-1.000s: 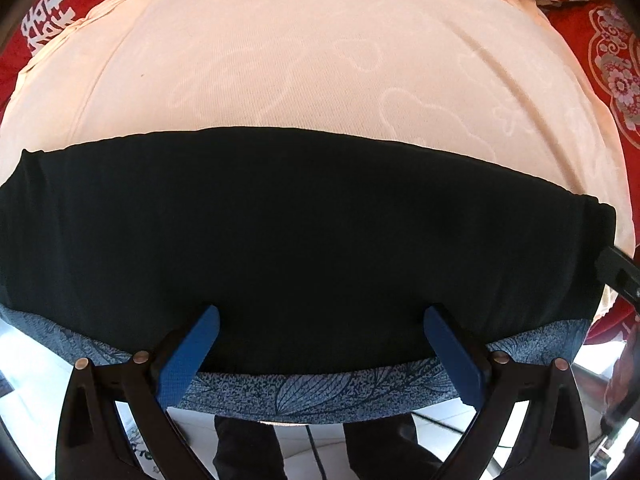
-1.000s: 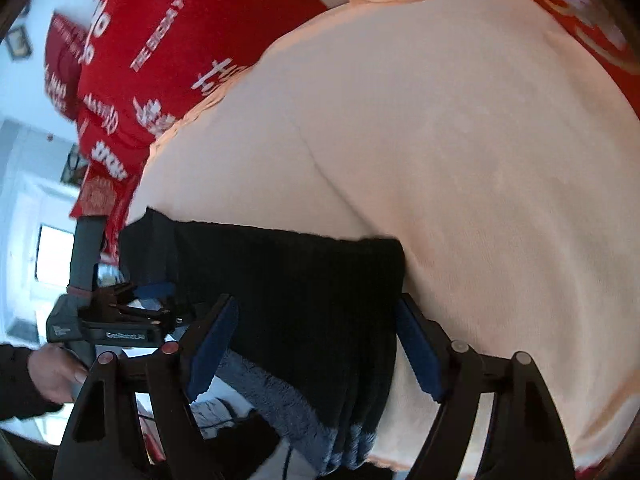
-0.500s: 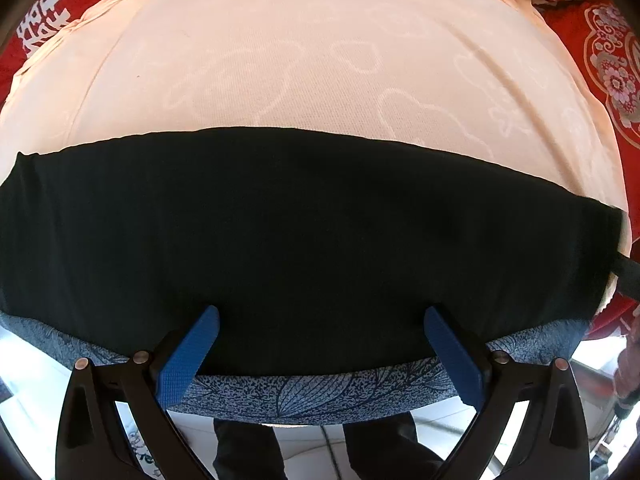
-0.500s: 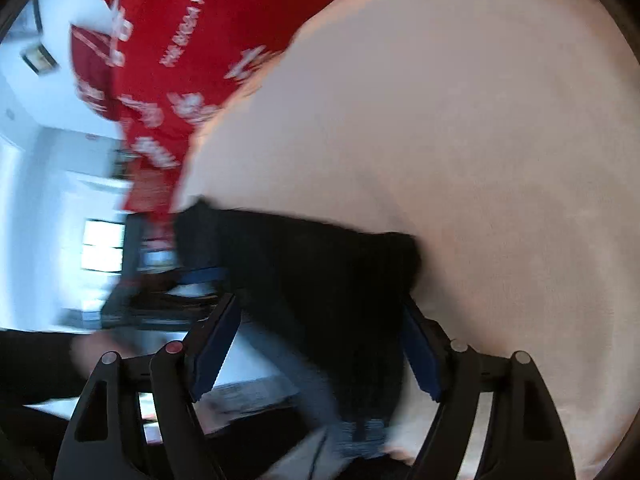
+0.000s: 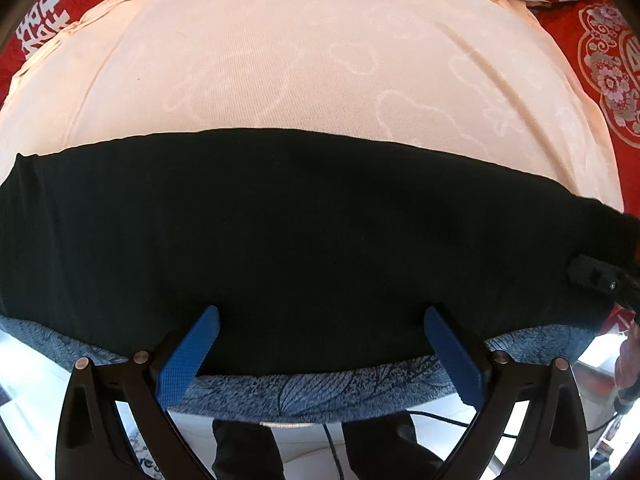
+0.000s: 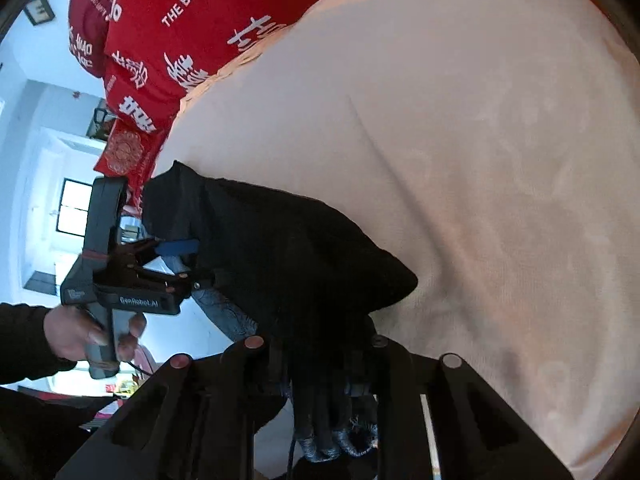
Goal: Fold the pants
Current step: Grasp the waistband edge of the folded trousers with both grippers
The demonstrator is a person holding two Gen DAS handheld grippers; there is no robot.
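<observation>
- Right hand-held gripper (image 6: 320, 364): clamped tight on the bunched end of the black pants (image 5: 304, 240), lifting that end off the bed.
- Left hand-held gripper (image 5: 320, 344): spread wide, gripping nothing, blue pads (image 5: 192, 354) over the near edge of the pants.
- Pants: stretched flat across the peach blanket (image 5: 304, 60), blue patterned lining (image 5: 312, 390) showing along the near hem.
- Beyond: red bedding (image 6: 192, 12) with white lettering.

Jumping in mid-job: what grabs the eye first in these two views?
The black pants stretch across the near edge of the peach blanket. The right gripper is clamped on their bunched end, while the left gripper sits open over their blue-lined hem.
</observation>
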